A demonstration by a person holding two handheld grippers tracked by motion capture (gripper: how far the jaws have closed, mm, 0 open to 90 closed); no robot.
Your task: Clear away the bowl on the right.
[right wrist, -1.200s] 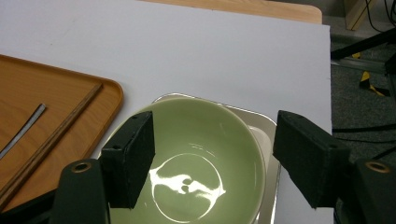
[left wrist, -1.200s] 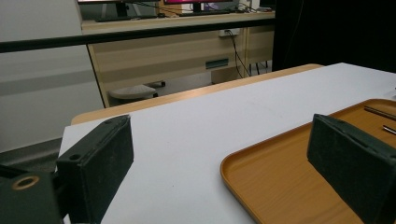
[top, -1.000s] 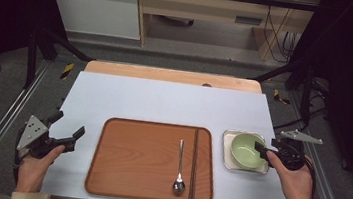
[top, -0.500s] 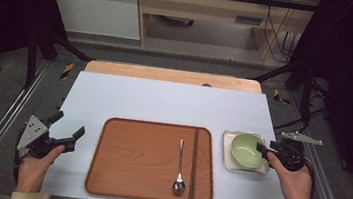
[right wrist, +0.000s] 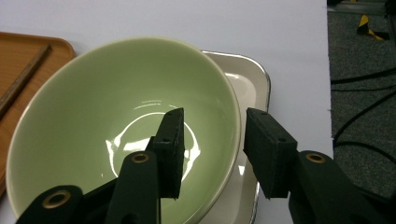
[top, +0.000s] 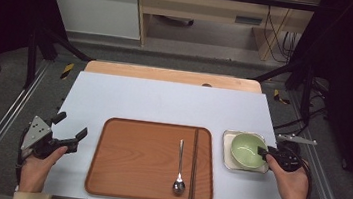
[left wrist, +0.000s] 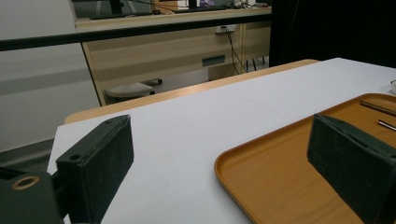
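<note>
Our right gripper (right wrist: 212,154) straddles the near right rim of the green bowl (right wrist: 93,121), one jaw inside, one outside; the jaws have just been closing, a gap remains. The bowl sits in a white dish (right wrist: 250,84) right of the wooden tray (top: 143,156). Our left gripper (left wrist: 224,168) is wide apart, empty.

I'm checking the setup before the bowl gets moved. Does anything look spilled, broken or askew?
Nothing stands out. The green bowl sits upright and empty in the small white tray; the spoon and chopsticks lie straight on the wooden tray. The right gripper straddles the bowl's rim, jaws just closing.
</note>
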